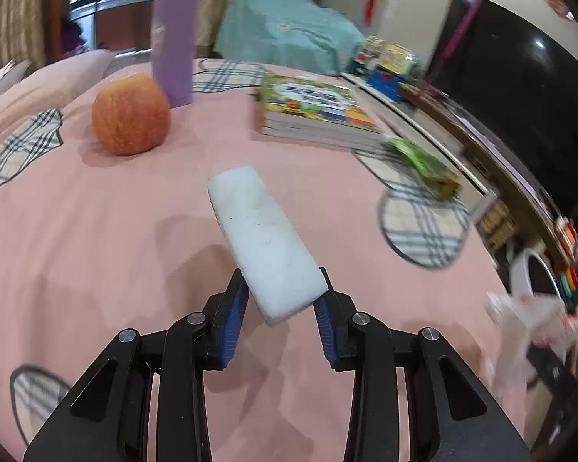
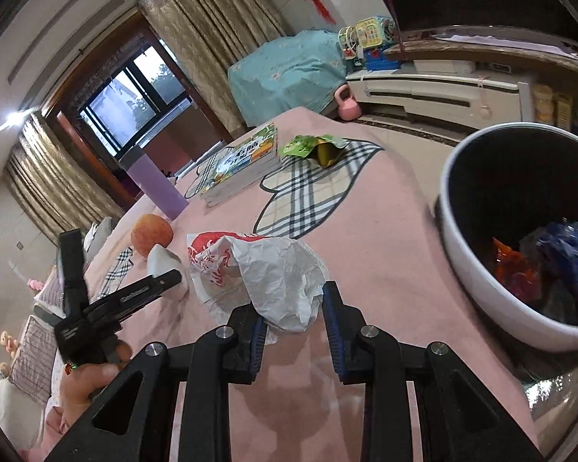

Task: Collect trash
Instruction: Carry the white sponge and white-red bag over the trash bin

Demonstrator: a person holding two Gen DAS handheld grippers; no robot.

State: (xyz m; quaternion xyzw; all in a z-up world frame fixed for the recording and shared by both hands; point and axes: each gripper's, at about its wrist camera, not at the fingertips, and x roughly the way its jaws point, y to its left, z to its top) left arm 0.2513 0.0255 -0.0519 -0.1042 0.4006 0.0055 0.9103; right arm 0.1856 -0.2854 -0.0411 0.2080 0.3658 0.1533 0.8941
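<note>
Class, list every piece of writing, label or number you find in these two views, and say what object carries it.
None can be quoted.
Colourful book cover: large title characters, too blurred to read.
White crumpled paper bag with red print: creased, illegible.
Green snack wrapper: print too small.
Black left tool: small white lettering on its arm, too small.

Lying on the bed (image 2: 366, 254) are one apple (image 1: 131, 114), one purple bottle (image 1: 173, 38), one stack of books (image 1: 312, 113), one green snack wrapper (image 2: 314, 148), one white foam block (image 1: 264, 238) and one crumpled paper bag (image 2: 266, 273). One trash bin (image 2: 478, 269) is standing beside the bed's edge, holding at least two wrappers, one orange (image 2: 514, 269) and one blue (image 2: 570, 254).
</note>
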